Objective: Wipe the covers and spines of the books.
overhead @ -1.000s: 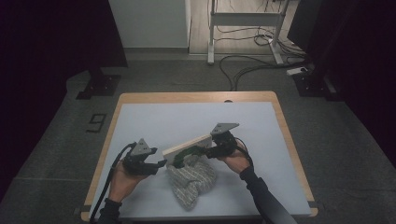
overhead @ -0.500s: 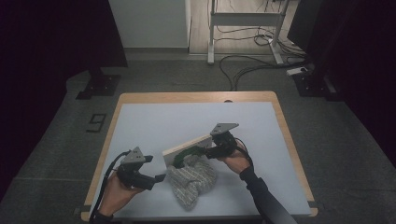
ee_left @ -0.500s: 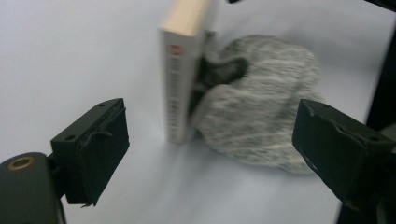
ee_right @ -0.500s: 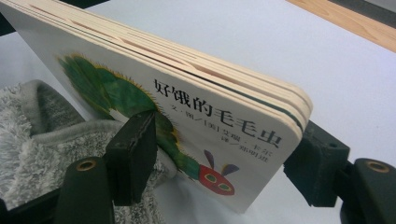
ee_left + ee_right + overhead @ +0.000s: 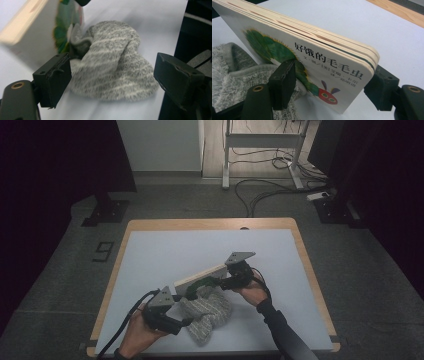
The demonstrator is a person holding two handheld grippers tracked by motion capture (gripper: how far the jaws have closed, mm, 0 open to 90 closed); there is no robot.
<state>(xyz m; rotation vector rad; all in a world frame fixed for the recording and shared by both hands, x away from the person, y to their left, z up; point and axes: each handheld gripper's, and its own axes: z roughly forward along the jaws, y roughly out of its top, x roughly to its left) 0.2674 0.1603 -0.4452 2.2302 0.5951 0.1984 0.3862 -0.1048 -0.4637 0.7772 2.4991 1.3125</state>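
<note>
**Two grippers, one book, and a sock waiting below**

One board book [image 5: 202,276] is clamped at its corner by the right gripper [image 5: 231,282], just below the middle of the high view; its long axis slants down toward the lower left, held up off the table [image 5: 150,255]. The grey sock [image 5: 205,312] lies crumpled beneath it, its cuff under the book's cover. In the left gripper view the sock [image 5: 112,60] sits centre frame, straight ahead of the left gripper [image 5: 111,75], whose jaws have just been opening and now stand released, wide apart, pads clear of the fabric. That gripper is much the nearer to the sock, so the next grasp looks like a short push forward.
</note>
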